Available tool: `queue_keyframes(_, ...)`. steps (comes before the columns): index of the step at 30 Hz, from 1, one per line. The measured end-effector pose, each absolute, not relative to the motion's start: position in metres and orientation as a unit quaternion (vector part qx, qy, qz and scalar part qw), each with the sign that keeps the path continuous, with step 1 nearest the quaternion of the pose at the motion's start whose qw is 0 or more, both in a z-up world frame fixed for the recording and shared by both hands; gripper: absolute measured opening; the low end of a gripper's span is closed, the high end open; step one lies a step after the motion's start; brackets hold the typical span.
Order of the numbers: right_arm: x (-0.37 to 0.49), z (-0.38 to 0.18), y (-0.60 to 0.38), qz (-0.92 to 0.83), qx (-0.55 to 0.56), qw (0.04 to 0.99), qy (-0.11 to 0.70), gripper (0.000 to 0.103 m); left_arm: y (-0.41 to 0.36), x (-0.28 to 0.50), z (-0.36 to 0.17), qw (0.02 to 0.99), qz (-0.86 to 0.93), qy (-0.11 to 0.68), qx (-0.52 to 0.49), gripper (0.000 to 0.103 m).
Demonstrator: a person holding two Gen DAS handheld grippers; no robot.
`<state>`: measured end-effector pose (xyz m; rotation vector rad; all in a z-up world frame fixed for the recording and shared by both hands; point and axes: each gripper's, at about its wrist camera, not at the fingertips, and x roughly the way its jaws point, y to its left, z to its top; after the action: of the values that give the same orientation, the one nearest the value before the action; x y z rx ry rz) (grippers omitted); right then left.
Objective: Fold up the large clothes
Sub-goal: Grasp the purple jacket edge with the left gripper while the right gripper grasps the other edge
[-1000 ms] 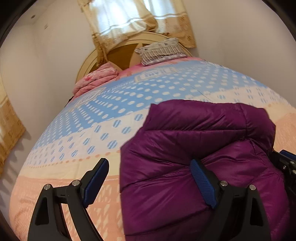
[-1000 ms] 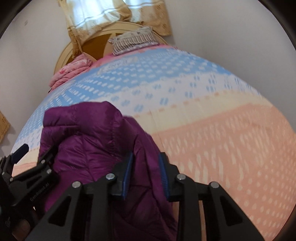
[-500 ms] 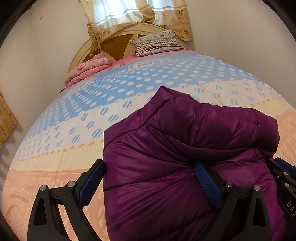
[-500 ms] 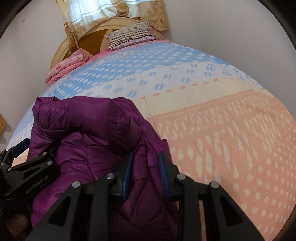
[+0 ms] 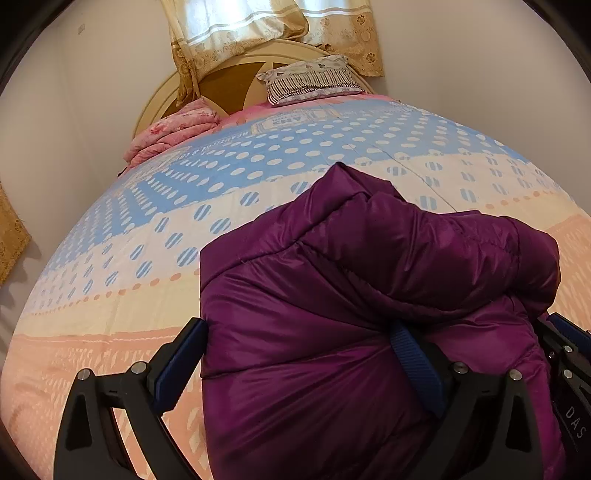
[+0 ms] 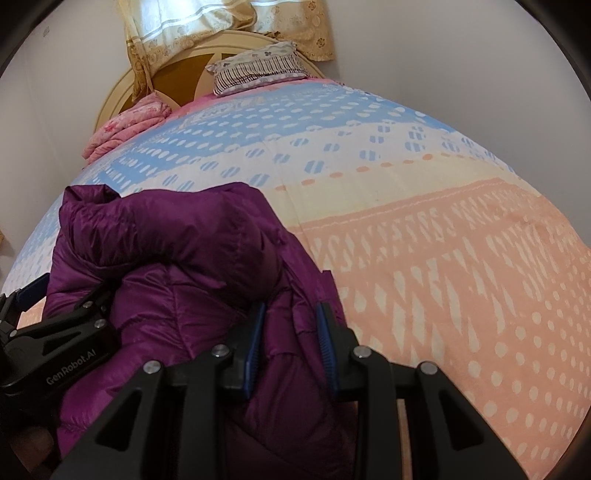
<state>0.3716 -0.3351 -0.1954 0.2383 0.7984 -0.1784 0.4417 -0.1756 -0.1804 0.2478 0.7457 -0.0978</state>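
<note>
A purple puffer jacket [image 5: 351, 295] lies bunched on the bed's near part; it also shows in the right wrist view [image 6: 177, 266]. My left gripper [image 5: 299, 362] is wide open, its jaws straddling the jacket's left part: the left finger [image 5: 177, 365] is beside the jacket's edge, the right finger [image 5: 417, 369] pressed into the fabric. My right gripper [image 6: 290, 343] is shut on the jacket's right edge, fabric pinched between the blue pads. The left gripper's body [image 6: 55, 347] shows at the left of the right wrist view.
The bedspread [image 5: 258, 158] is blue, cream and peach with dots. A striped pillow [image 5: 314, 79] and folded pink bedding [image 5: 173, 133] lie at the headboard [image 5: 229, 81]. Curtains [image 5: 266, 26] hang behind. Walls flank the bed on both sides.
Both grippers have moved forward and lifted slightly with the jacket, whose top fold has bulged up and toward the headboard. The left jaws stay open, the right stay shut on fabric.
</note>
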Motion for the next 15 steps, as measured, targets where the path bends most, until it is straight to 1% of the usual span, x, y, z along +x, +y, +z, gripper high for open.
queue_keyframes(15, 0.3716, -0.1963, -0.3263, -0.104, 0.100, 0.910, 0.388, 0.031, -0.1734, 0.4443, -0.1826, 0.921, -0.052, 0.368, 0.117, 0.100)
